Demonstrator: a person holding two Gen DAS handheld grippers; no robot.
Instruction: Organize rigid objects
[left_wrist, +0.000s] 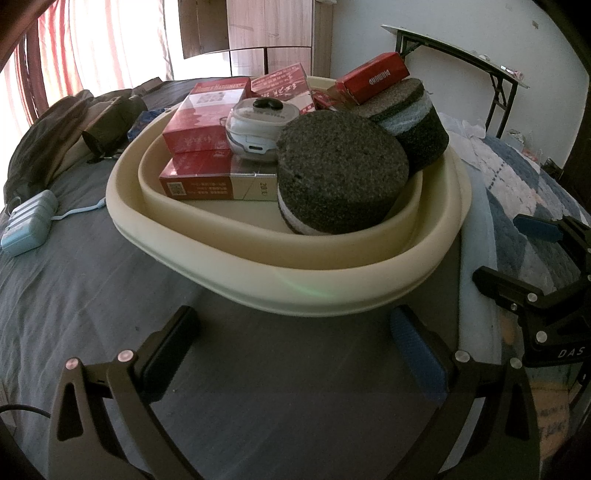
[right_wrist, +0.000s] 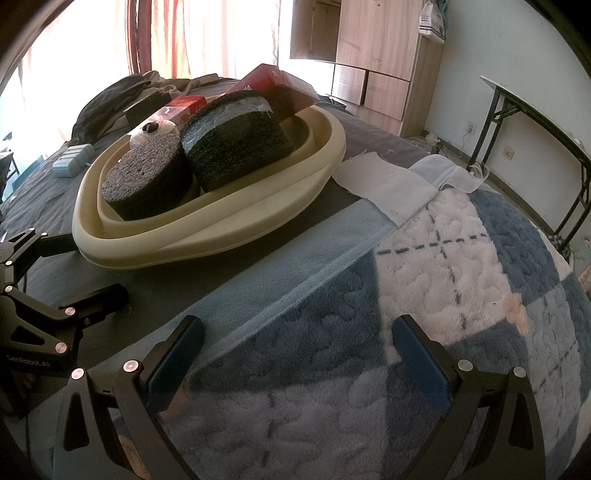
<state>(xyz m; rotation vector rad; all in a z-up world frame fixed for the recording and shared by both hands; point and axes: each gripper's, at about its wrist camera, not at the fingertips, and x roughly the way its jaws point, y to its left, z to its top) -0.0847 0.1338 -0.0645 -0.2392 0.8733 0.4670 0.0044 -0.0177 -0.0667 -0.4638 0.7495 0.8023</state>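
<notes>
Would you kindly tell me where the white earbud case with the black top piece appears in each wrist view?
Left wrist: earbud case sits upper centre, between red boxes and the near foam disc.
Right wrist: earbud case upper left, behind the same disc.
Shared landmark: cream basin.

Cream collapsible plastic basin (left_wrist: 258, 254), folded low with a double rim, sits on the grey sheet of the bed, just beside the edge of the blue-and-white fleece blanket.

Inside, toward the near rim: dark grey round foam block (left_wrist: 340, 162) with a white band near its base, upright. Behind it, a second dark round foam block (left_wrist: 413, 122) with a pale middle layer, tilted, leaning on the far rim.

Left half: two red and white cartons (left_wrist: 207, 147) stacked flat. White earbud case (left_wrist: 258, 129) rests on them.

Far side: more red boxes, one (left_wrist: 373, 79) lying on the tilted block.
</notes>
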